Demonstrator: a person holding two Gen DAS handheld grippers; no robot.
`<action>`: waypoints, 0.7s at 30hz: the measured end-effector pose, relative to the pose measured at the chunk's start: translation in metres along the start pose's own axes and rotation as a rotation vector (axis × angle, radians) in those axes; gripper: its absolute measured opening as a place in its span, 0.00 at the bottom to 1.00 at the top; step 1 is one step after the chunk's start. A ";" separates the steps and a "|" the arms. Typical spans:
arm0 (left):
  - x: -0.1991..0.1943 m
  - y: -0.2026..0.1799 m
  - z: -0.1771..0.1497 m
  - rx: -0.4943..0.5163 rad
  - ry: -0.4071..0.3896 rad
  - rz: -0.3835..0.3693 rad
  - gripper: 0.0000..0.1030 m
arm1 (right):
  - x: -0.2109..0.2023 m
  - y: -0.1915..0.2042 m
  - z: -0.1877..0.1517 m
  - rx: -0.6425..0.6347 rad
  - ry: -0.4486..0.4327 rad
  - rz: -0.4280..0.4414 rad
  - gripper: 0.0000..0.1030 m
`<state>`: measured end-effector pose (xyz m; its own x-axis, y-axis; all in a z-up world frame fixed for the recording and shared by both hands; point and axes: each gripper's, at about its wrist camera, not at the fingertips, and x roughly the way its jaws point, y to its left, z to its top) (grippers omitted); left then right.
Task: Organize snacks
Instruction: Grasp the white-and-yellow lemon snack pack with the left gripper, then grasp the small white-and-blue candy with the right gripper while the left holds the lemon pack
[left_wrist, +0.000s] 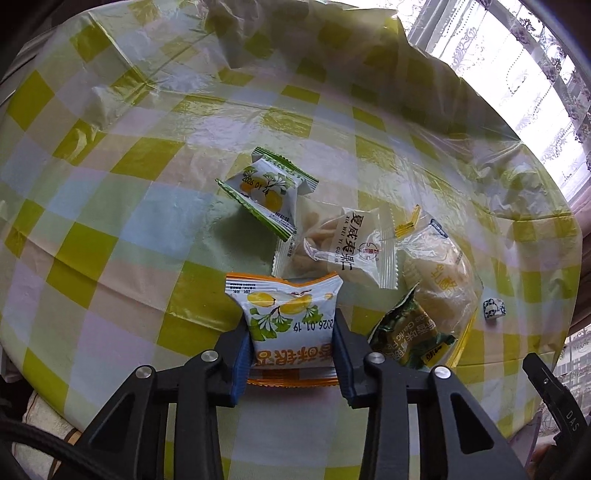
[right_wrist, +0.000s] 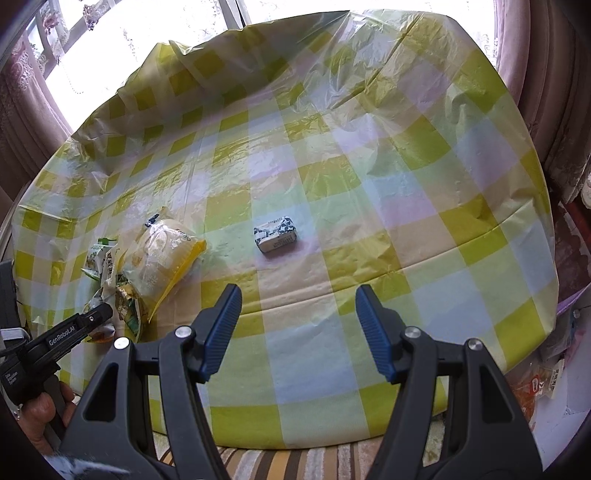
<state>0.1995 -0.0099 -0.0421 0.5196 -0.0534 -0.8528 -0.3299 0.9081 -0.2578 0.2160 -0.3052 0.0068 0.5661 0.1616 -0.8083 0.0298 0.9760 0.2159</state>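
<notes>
Between my left gripper (left_wrist: 293, 354) fingers sits an orange-edged ginkgo snack packet (left_wrist: 288, 321); the blue pads (left_wrist: 242, 360) press its two sides, so I judge the pinch made, though the packet's lower seam lies on the checked tablecloth (left_wrist: 110, 258). My right gripper (right_wrist: 297, 328) hangs spread and empty above bare cloth. Just beyond the held packet, in the left wrist view, lies the loose heap: a dark green garlic-flavour pouch (left_wrist: 406, 332) touching a clear bag of pale pastry (left_wrist: 439, 284), a clear-and-white nut packet (left_wrist: 347, 247), and farther off a green-edged ginkgo packet (left_wrist: 264, 195) propped on its edge. A small blue-and-white wrapped sweet (left_wrist: 494, 311) lies apart, beside the heap, roughly ahead of my right fingers in the right wrist view. No tray or box for sorting shows in either view. Risks, as I judge them: the slick, puffed film may squirt out of my left pads if I lift fast, since the grip is low on the pack; the plastic cloth is wrinkled and could drag with a sliding packet; and my right fingers, closing on so small a sweet, might nudge it away instead of catching it.
</notes>
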 end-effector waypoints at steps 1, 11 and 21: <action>-0.001 0.001 -0.001 -0.004 -0.005 -0.005 0.38 | 0.003 0.003 0.002 -0.004 0.001 -0.001 0.66; -0.007 0.012 -0.005 -0.049 -0.054 -0.062 0.38 | 0.042 0.025 0.024 -0.098 0.015 -0.050 0.54; -0.015 0.015 -0.005 -0.060 -0.087 -0.090 0.38 | 0.068 0.032 0.034 -0.168 0.040 -0.074 0.39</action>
<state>0.1828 0.0026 -0.0353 0.6142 -0.0948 -0.7834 -0.3244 0.8747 -0.3601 0.2831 -0.2679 -0.0228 0.5342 0.0911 -0.8404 -0.0701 0.9955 0.0634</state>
